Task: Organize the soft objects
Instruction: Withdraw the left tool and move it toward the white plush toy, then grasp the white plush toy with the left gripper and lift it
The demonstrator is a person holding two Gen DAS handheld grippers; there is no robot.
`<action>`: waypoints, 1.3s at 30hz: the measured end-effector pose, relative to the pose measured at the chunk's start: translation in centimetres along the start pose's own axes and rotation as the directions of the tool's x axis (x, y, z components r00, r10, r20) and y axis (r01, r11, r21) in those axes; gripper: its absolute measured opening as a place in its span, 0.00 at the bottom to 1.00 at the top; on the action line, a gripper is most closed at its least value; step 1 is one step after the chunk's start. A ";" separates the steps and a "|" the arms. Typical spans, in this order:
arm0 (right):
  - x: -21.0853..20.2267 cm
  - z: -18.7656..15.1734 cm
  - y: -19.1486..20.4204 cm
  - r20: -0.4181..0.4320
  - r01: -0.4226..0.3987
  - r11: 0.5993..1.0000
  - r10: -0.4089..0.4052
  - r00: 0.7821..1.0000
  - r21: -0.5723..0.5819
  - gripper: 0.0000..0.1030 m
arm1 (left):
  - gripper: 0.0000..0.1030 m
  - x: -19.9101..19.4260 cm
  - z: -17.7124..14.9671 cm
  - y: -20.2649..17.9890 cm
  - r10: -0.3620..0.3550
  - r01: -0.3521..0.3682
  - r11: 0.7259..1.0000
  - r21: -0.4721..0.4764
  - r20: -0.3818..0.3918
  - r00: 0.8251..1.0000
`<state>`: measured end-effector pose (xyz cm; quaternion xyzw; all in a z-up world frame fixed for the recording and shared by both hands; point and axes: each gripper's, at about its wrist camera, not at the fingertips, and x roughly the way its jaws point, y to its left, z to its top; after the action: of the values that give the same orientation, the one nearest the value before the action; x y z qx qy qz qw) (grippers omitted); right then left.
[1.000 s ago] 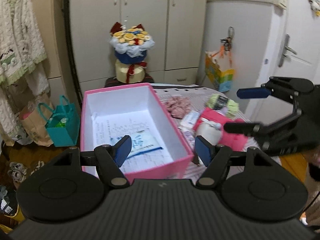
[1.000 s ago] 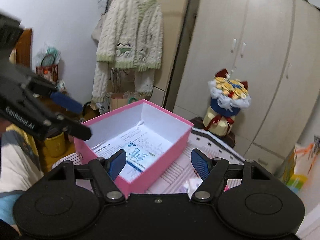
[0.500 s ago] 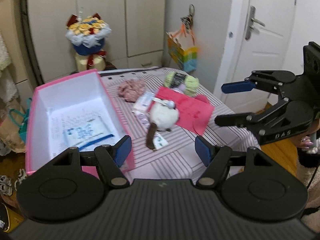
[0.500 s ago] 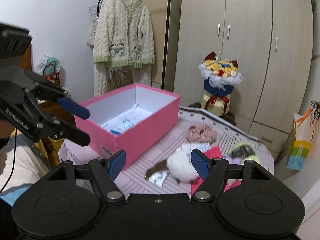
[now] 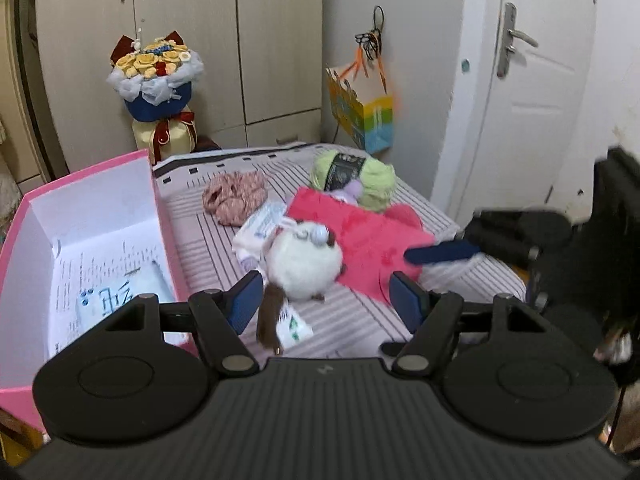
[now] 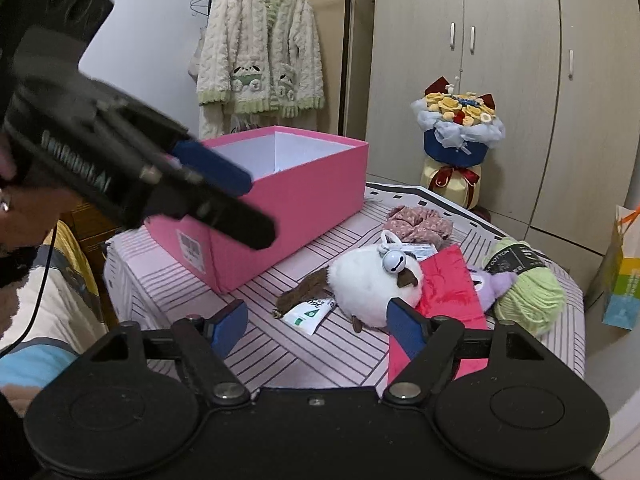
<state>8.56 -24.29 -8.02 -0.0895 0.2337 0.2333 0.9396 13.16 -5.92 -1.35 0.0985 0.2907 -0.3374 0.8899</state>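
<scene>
A pink open box (image 5: 168, 216) (image 6: 304, 196) with papers inside stands at the left of a striped table (image 5: 352, 320) (image 6: 280, 344). To its right lie a white plush toy (image 5: 304, 264) (image 6: 372, 284) with a brown tail, a red cloth (image 5: 372, 240) (image 6: 448, 280), a green yarn ball (image 5: 356, 178) (image 6: 528, 284), a pink floral scrunchie (image 5: 234, 196) (image 6: 420, 220) and a purple plush (image 6: 494, 282). My left gripper (image 5: 326, 300) hangs open just short of the white plush. My right gripper (image 6: 316, 326) hovers near it too, its jaws opening with nothing between them.
A tissue packet (image 5: 264, 222) lies beside the plush and a small white tag (image 6: 310, 312) by its tail. A flower bouquet (image 5: 158, 92) stands behind the table before wardrobes. A gift bag (image 5: 362, 110) hangs by the white door (image 5: 532, 112). A knitted cardigan (image 6: 260, 56) hangs left.
Both grippers have swung from over the pink box toward the soft objects and sunk closer to the table. The white plush now sits just ahead of both. The right jaws stand a little wider.
</scene>
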 end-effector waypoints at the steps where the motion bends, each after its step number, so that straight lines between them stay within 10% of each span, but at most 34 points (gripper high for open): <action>1: 0.5 -0.1 0.0 0.002 0.010 1.000 -0.010 1.000 -0.002 0.80 | 0.66 0.5 0.2 -0.1 0.001 -0.001 1.000 0.001 0.006 1.000; 13: 7.0 -0.1 -2.4 -0.032 0.101 0.983 -0.097 0.995 0.151 0.83 | 0.66 8.6 1.6 -0.1 0.077 -0.078 0.997 -0.011 -0.027 0.997; 30: 11.3 0.3 -3.2 -0.131 0.146 0.971 -0.123 0.984 0.188 0.84 | 0.64 14.3 1.2 2.9 0.001 -0.029 0.984 -0.177 -0.158 0.987; 39: 10.6 -0.3 -2.7 -0.105 0.188 0.963 -0.170 0.980 0.195 0.67 | 0.63 14.0 0.9 2.7 -0.019 -0.010 0.981 -0.192 -0.149 0.989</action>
<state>18.08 -22.53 -13.23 -0.0236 0.2881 0.1182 0.9500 23.80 -11.79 -8.86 0.0365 0.3882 -0.3016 0.8701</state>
